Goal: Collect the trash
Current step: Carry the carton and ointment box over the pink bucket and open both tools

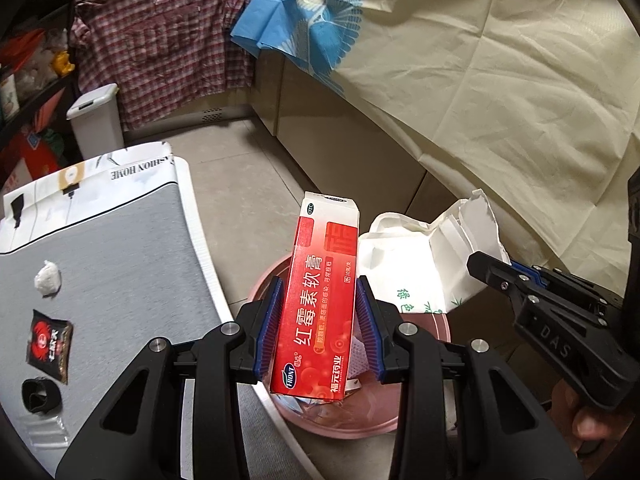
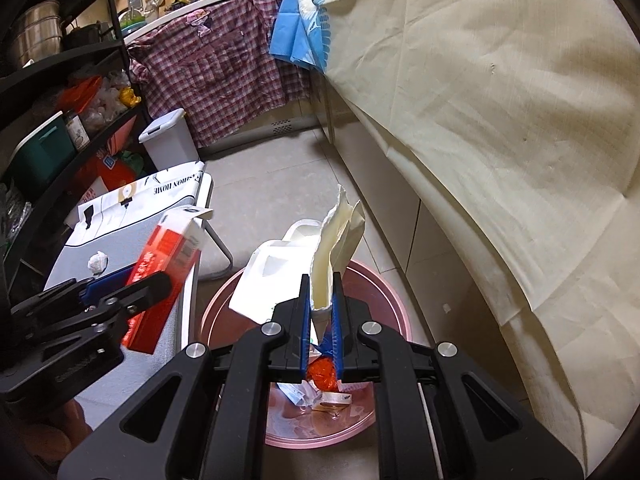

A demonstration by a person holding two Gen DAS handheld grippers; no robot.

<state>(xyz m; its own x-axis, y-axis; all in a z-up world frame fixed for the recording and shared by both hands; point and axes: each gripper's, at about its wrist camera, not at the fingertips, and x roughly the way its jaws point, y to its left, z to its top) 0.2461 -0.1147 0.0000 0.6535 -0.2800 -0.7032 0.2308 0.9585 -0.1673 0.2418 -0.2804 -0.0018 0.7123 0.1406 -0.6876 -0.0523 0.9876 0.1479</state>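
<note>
One pink bin (image 1: 384, 420) stood on the floor beside the counter (image 1: 120, 280), where three scraps remained. Left tool (image 1: 320, 320), level over the bin, was clamped on one red carton (image 1: 316, 312). Right tool (image 2: 322, 320) gripped one white paper bag (image 2: 276, 280) above the bin.

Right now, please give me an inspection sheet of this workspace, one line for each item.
Surface: grey mat on the table, beside a tiled floor.
Job's things: red medicine box and white paper bag, both held above the pink bin, which already holds wrappers.
Clutter: crumpled tissue, dark snack packet and black scrap on the mat.
Grippers: left gripper shut on the box; right gripper shut on the bag.
Cables: nothing seen.
Surroundings: cream cloth, plaid shirt, small white bin, black shelf rack.
</note>
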